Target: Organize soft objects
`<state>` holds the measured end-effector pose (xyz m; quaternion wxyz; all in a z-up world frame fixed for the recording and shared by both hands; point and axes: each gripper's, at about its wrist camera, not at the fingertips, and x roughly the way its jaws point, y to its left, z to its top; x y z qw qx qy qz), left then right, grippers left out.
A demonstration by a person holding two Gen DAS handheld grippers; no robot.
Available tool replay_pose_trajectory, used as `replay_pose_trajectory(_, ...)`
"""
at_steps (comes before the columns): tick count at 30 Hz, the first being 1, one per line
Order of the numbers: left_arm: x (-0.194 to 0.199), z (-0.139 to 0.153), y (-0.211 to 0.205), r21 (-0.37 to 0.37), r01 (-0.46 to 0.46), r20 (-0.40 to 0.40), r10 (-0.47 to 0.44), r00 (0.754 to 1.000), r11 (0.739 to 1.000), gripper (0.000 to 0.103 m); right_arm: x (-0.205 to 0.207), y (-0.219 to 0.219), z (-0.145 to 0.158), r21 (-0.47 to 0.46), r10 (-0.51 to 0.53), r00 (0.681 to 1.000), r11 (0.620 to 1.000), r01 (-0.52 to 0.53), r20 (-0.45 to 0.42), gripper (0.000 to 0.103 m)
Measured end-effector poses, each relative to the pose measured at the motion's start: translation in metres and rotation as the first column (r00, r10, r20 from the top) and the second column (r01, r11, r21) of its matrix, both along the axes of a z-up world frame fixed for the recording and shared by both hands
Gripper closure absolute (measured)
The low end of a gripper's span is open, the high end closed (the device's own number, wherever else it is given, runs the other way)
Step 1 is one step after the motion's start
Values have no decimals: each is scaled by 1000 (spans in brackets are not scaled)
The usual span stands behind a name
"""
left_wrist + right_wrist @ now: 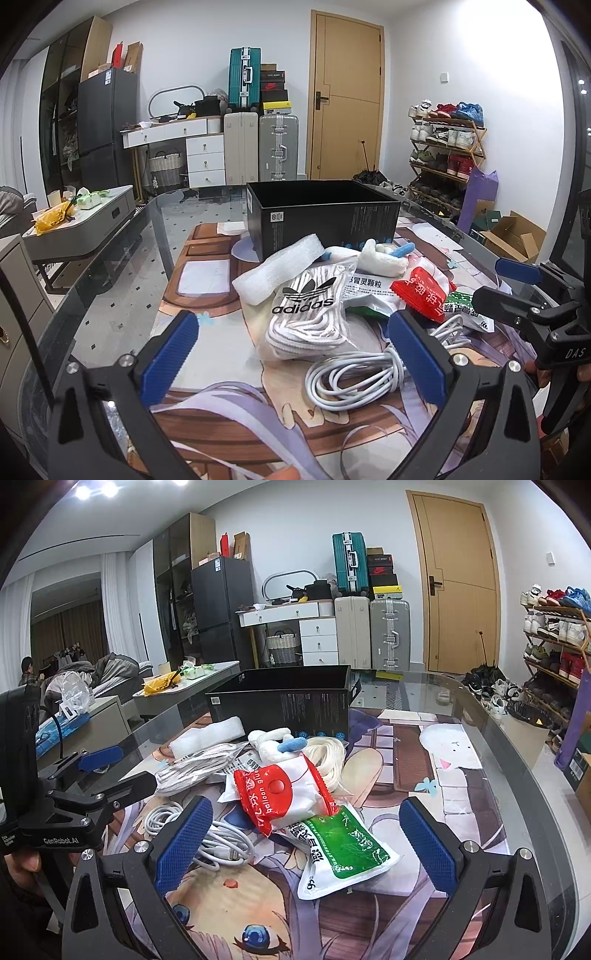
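A pile of soft things lies on the glass table before an open black box [321, 210] [288, 701]: a white foam sheet [277, 269] [207, 736], bagged Adidas socks [306, 314] [195, 768], a white plush with a blue part [384, 256] [275, 740], a red-and-white balloon glue pack [423, 293] [284, 799], a green-and-white sachet [343, 853] and a coiled white cable [354, 376] [210, 834]. My left gripper [295, 354] is open, just short of the socks and cable. My right gripper [306, 842] is open, either side of the sachet.
A printed anime mat [207, 266] [443, 775] covers the table. The right gripper shows at the right of the left wrist view [517, 291]; the left gripper shows at the left of the right wrist view [107, 771]. A shoe rack [447, 147] stands to the right, a low table [85, 218] to the left.
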<state>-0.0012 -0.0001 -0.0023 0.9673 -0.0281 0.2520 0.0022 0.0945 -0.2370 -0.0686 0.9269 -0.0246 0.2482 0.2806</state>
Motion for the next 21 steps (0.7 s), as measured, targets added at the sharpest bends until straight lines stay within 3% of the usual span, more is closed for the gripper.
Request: replay_pose_trajectory(21,0,0,-1,1,0,2,0,1000,1000,0,0,1,0,-6,1,1000,1000,-1,1,0)
